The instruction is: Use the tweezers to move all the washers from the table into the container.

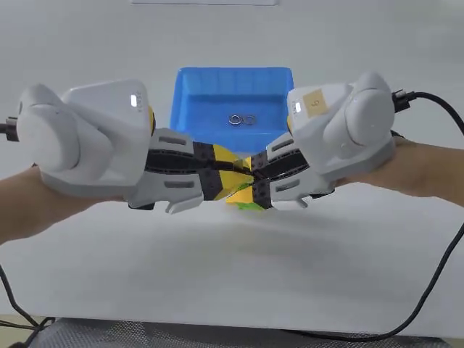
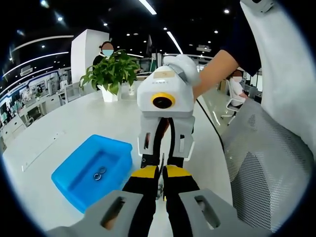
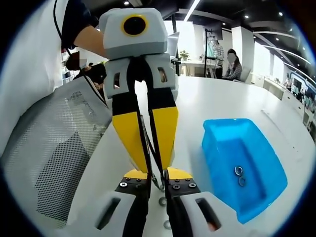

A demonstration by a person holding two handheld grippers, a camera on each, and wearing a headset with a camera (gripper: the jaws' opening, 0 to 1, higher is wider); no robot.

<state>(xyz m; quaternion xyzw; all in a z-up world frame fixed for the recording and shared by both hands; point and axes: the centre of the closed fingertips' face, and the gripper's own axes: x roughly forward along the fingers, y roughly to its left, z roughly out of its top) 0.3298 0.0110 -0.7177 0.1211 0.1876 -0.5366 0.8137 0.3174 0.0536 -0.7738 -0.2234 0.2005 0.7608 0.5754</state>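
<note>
Table [image 1: 232,254]: white, across the lower head view.
Container [image 1: 190,94]: blue, upper centre of the head view, two washers [image 1: 241,119] inside.
Left gripper [image 2: 161,170]: jaws narrow, clamped on the tweezers [image 3: 149,148].
Right gripper [image 3: 157,175]: jaws narrow around the tweezers' tip; I cannot tell whether it grips.
Loose washer [image 3: 162,201]: on the table, just below the tweezers' tip at lower centre of the right gripper view.

Your headset looks forward and down, close over the left gripper [image 1: 235,177] and right gripper [image 1: 255,181] above the desk [image 1: 232,254]. Each gripper camera faces the other, near. All views share the blue container [image 1: 217,87].
</note>
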